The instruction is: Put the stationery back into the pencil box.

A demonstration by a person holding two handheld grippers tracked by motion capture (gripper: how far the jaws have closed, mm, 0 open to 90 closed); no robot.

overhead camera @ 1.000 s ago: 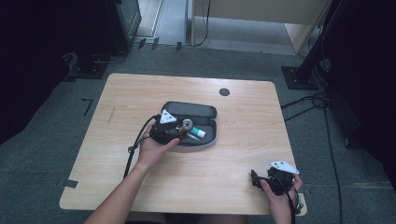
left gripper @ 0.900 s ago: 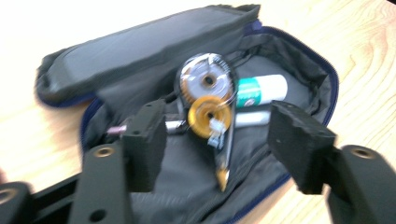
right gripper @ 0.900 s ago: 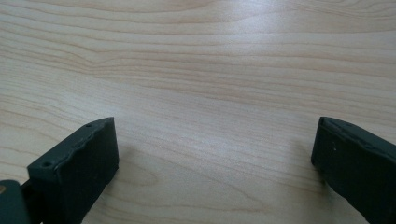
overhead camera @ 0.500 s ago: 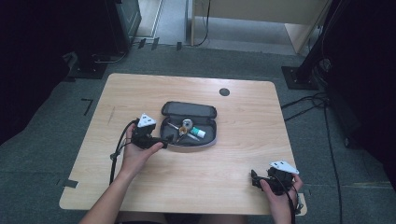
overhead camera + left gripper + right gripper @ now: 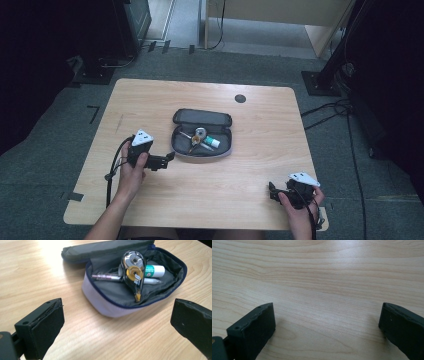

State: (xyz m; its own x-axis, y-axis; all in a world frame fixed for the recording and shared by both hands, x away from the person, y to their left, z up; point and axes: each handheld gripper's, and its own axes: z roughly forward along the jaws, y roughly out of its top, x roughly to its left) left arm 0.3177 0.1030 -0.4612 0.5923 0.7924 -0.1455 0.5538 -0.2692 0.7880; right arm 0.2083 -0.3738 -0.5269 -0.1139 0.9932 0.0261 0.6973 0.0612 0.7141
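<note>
Left gripper (image 5: 169, 158), lower left: fingers just opened wide, empty, beside open pencil case (image 5: 202, 151); right gripper (image 5: 272, 192), lower right: fingers wide, empty, over bench (image 5: 150, 100).

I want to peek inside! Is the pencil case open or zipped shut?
Open. The grey fabric pencil case has its lid flap folded back, so the clear teardrop correction-tape dispenser and the white glue stick with green label show inside.

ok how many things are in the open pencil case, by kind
In the pencil case:
correction tape dispenser: 1
glue stick with green label: 1
pens or pen-like sticks: 2, one pinkish metallic, one white
total: 4 visible; anything beneath them is hidden.
</note>
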